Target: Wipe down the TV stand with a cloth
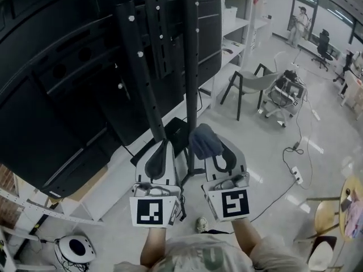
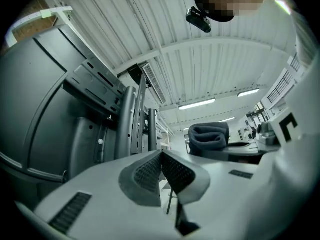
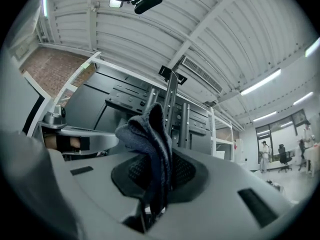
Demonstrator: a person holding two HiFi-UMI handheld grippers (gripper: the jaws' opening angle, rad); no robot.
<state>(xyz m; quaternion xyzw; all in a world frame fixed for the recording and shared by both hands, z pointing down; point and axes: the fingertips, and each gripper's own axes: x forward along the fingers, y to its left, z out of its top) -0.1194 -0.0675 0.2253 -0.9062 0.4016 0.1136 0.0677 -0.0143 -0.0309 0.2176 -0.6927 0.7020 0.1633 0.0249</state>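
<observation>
The black TV stand point(image 1: 191, 67) rises in front of me as two upright posts, with a dark TV panel point(image 1: 68, 84) mounted at the left. My right gripper point(image 1: 212, 146) is shut on a dark blue-grey cloth point(image 1: 204, 140), bunched just right of the right post. The cloth point(image 3: 150, 139) sticks up between the pads in the right gripper view, with the stand's posts point(image 3: 170, 109) close behind. My left gripper point(image 1: 161, 149) is shut with nothing in it, its tip near the foot of the left post point(image 2: 127, 121). The cloth point(image 2: 209, 136) also shows in the left gripper view.
A white shelving unit point(image 1: 241, 21) stands behind the stand. A grey chair point(image 1: 255, 84) and a cart point(image 1: 286, 92) are on the floor to the right, with a cable and power strip point(image 1: 296, 174). A round white device point(image 1: 74, 248) sits at lower left. A person point(image 1: 298, 21) stands far off.
</observation>
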